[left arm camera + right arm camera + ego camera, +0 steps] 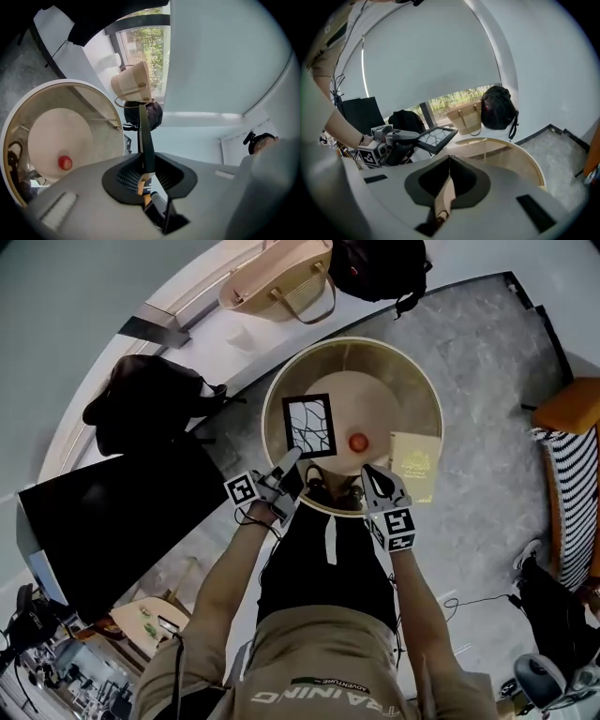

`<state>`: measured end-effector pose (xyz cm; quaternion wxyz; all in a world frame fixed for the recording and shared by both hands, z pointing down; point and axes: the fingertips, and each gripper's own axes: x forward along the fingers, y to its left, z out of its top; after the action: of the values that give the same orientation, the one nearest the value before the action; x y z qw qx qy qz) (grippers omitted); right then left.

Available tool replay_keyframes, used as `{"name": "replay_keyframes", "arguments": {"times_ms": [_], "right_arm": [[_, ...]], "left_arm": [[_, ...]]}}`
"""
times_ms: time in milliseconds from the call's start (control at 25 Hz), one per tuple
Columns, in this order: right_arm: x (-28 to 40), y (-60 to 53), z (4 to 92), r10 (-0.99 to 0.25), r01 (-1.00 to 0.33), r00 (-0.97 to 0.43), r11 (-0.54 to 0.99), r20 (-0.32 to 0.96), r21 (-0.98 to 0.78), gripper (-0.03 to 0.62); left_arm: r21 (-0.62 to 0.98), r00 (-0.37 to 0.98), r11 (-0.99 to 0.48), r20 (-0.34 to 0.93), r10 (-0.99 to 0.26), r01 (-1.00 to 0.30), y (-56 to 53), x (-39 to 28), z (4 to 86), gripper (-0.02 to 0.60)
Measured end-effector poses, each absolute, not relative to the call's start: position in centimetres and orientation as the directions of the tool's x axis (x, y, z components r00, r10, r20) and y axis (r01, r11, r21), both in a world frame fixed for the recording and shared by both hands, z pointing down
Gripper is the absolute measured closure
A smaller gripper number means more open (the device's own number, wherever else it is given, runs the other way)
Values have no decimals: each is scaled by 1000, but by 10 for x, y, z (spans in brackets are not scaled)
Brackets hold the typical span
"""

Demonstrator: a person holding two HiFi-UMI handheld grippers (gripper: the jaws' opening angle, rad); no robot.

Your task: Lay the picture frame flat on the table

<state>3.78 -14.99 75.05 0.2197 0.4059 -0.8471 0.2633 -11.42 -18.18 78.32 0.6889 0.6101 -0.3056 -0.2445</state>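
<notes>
Picture frame [309, 425]: was gripped in your left tongs [289, 463], held above the counter's [424, 395] left side, not yet laid flat. Your right tongs [380, 479]: closed, empty.

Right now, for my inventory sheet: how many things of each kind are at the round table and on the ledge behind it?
Picture frame: 1
Small red object: 1
Cream booklet: 1
Bags: 3 (beige tote, black backpack, black bag)
Total: 6
</notes>
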Motion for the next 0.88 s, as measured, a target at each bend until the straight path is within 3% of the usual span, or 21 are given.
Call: {"name": "replay_keyframes", "arguments": {"times_ms": [480, 880], "right_arm": [[-5, -193, 866, -528, -775, -611, 553, 590, -307, 586], [-19, -194, 885, -445, -733, -648, 586, 618, -345, 586]], "left_arm": [[984, 676, 166, 170, -717, -72, -235, -137, 913, 506], [969, 691, 229, 228, -686, -92, -264, -138, 943, 506]]}}
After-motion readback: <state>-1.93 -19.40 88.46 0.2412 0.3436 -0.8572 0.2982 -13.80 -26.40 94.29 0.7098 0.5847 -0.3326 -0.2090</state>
